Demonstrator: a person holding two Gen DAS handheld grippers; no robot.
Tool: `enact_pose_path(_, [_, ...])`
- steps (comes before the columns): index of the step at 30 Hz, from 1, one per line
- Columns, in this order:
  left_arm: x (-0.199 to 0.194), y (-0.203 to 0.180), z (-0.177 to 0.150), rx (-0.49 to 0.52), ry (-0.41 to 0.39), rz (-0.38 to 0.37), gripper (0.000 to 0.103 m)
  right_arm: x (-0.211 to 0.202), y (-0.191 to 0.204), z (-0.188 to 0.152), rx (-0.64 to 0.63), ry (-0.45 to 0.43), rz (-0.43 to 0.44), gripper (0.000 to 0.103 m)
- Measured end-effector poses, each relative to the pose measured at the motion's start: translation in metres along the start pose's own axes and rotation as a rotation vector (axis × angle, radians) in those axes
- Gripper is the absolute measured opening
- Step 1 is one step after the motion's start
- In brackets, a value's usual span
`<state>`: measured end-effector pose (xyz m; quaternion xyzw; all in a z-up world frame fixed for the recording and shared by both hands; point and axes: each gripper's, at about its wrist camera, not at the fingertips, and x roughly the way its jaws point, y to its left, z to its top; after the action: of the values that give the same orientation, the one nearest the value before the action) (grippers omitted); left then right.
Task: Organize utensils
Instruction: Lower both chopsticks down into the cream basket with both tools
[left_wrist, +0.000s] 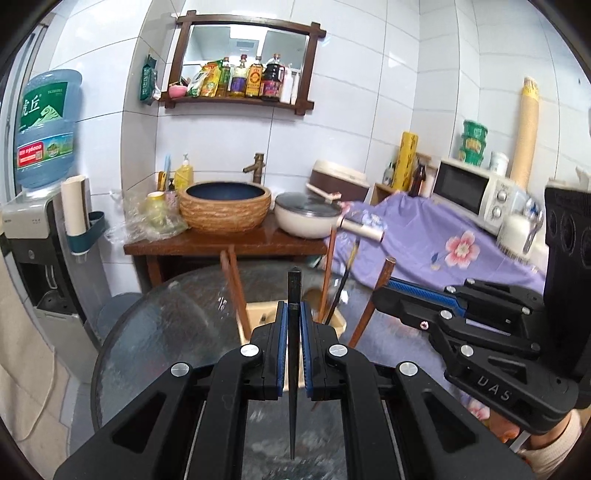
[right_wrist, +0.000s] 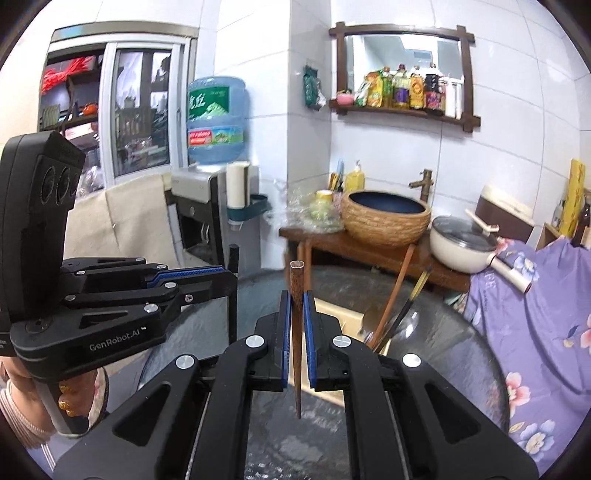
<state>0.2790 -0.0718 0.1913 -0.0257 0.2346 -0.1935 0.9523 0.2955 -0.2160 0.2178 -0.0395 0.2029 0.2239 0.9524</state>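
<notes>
My left gripper (left_wrist: 293, 314) is shut on a black chopstick (left_wrist: 294, 288), held upright above the round glass table (left_wrist: 159, 332). My right gripper (right_wrist: 296, 306) is shut on a brown wooden chopstick (right_wrist: 296, 280), also upright. It shows at the right of the left wrist view (left_wrist: 384, 295), holding the brown chopstick (left_wrist: 373, 306). The left gripper shows at the left of the right wrist view (right_wrist: 229, 280), holding the black chopstick (right_wrist: 232, 295). A beige utensil holder (left_wrist: 258, 317) stands on the table just beyond both grippers, with several chopsticks and a spoon (right_wrist: 373, 317) in it. The holder also shows in the right wrist view (right_wrist: 343, 317).
A wooden stand with a woven basin (left_wrist: 225, 208) and a lidded white pot (left_wrist: 308, 218) is behind the table. A purple floral cloth (left_wrist: 424, 236) covers a counter at right with a microwave (left_wrist: 472, 192). A water dispenser (left_wrist: 33, 236) stands at left.
</notes>
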Motion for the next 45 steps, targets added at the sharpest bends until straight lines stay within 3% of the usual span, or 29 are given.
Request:
enact_pose_path(3, [0.000,0.000,0.029,-0.027,-0.029,-0.012,0.007,0.000,-0.009,0.025,0.005,-0.017,-0.037,0.008])
enact_pose_path(9, [0.010,-0.005,0.079,-0.045,-0.093,0.040,0.007,0.008,-0.031,0.068,0.056,-0.059,-0.107,0.008])
enact_pose_path(14, [0.030,-0.006,0.100,-0.047,-0.119,0.113,0.007,0.020,-0.045,0.077,0.088,-0.076,-0.143,0.008])
enact_pose_path(24, [0.069,0.008,0.073,-0.073,-0.032,0.138,0.007,0.067,-0.057,0.038,0.098,-0.007,-0.168,0.008])
enact_pose_path(33, [0.105,0.015,0.030,-0.066,0.043,0.163,0.007,0.094,-0.064,0.001,0.111,0.050,-0.171,0.008])
enact_pose_path(45, [0.127,0.020,-0.004,-0.049,0.094,0.182,0.007,0.102,-0.063,-0.014,0.071,0.057,-0.196,0.008])
